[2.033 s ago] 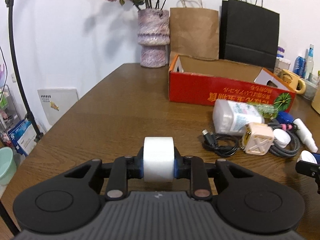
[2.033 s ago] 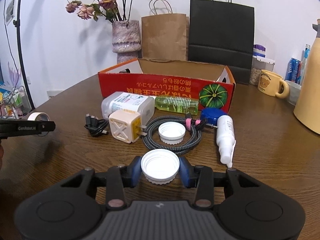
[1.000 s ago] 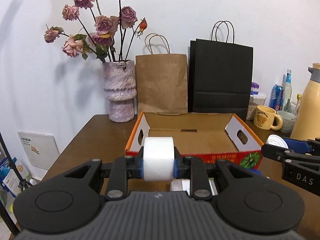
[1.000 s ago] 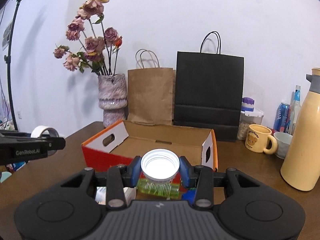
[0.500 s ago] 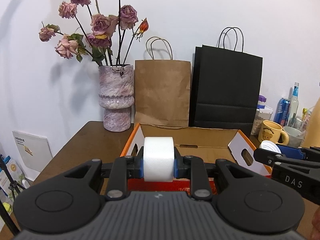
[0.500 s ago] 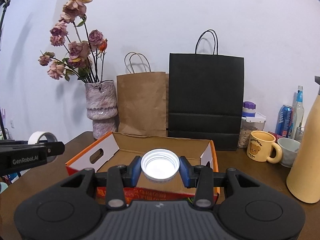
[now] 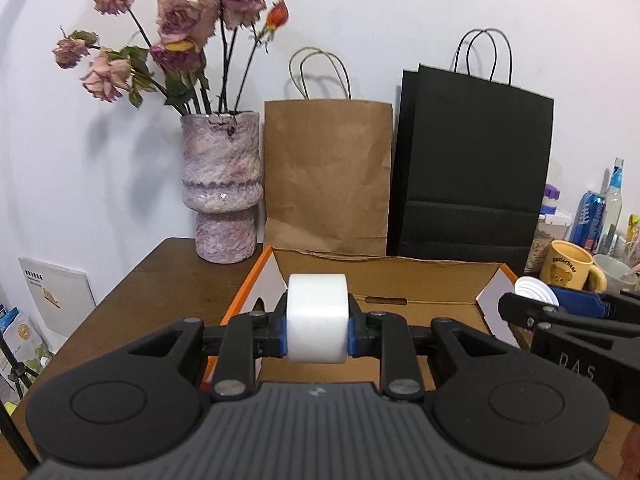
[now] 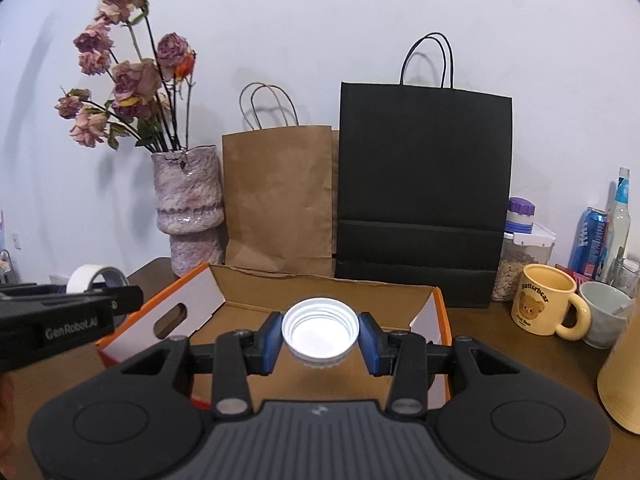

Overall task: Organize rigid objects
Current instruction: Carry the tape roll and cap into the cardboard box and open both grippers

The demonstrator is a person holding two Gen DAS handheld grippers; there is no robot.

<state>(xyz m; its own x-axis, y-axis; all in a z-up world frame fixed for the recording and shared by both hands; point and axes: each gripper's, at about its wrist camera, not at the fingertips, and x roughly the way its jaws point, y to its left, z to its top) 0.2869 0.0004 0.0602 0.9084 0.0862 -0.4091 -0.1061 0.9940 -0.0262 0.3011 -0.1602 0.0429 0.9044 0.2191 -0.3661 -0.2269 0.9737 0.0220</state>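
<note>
The left gripper [image 7: 317,330] pinches a white roll of tape [image 7: 317,317] across its flat faces, blue pads pressed to either side, and holds it in the air just above the near edge of the open cardboard box [image 7: 424,280]. The right gripper [image 8: 320,338] clamps a white plastic lid [image 8: 320,330] by its ribbed rim, hollow side toward the camera, also above the box's near wall [image 8: 430,316]. Both pieces look light and stiff — the roll probably yields a little if squeezed hard across its open core, so the grip on its flat sides seems the sound one, while the lid's smooth plastic could slip or pop out of a two-point hold on a round edge if the pads loosen unevenly. Neither looks fragile, so I judge a short drop into the box would do no harm. The box interior that shows is bare brown card. Readable writing: "GenRobot.AI" on the left gripper's arm in the right wrist view, "DAS" on the right gripper's body in the left wrist view, and what seems to be "Butterbear" above a bear on the yellow mug [image 8: 546,300] standing on the table right of the box.
</note>
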